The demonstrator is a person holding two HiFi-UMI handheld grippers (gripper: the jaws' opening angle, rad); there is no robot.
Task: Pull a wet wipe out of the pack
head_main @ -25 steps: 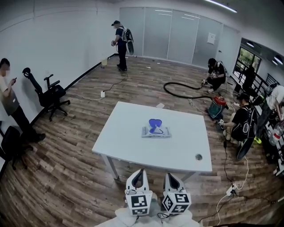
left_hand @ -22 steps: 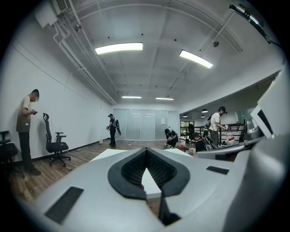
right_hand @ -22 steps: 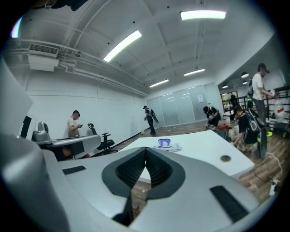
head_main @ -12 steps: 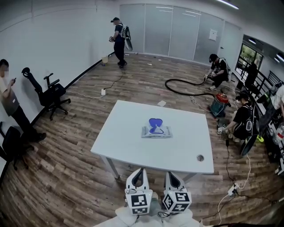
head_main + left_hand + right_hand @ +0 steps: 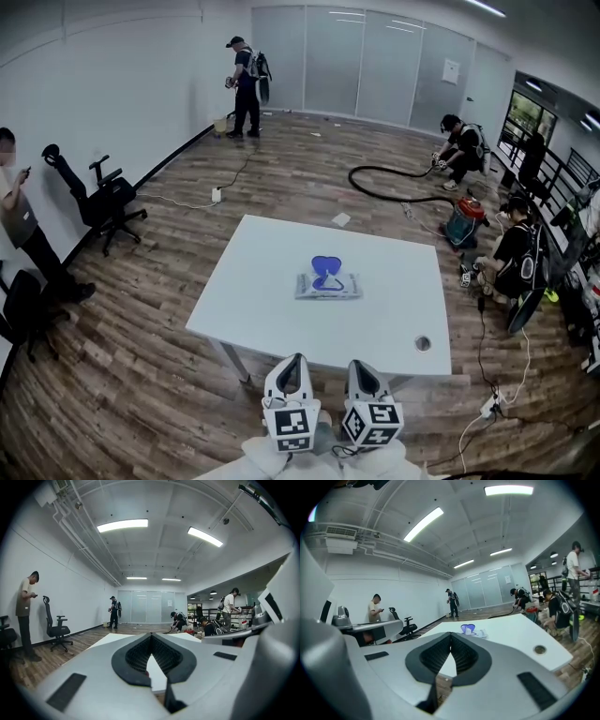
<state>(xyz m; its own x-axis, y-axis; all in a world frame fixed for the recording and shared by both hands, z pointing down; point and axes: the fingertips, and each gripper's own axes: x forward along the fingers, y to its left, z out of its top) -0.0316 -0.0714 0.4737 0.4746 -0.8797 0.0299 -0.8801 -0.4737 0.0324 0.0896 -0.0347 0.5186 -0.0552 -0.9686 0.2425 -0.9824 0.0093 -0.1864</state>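
The wet wipe pack (image 5: pixel 327 285) lies flat near the middle of the white tabletop (image 5: pixel 272 314), well ahead of both tools, with its blue flap (image 5: pixel 325 266) standing up open. In the right gripper view the pack shows beyond the tool's tips and slightly to their right. The left tool (image 5: pixel 296 360) and the right tool (image 5: pixel 359 367) hang side by side just short of the tabletop's near edge, well apart from the pack. Both tools are clenched: in each gripper view the dark pads meet at the tips with nothing between them. A round hole (image 5: pixel 422 344) sits in the tabletop ahead and to the right of the right tool. A black office chair (image 5: pixel 108 199) stands on the wooden floor (image 5: pixel 141 309) far off to the left of the left tool
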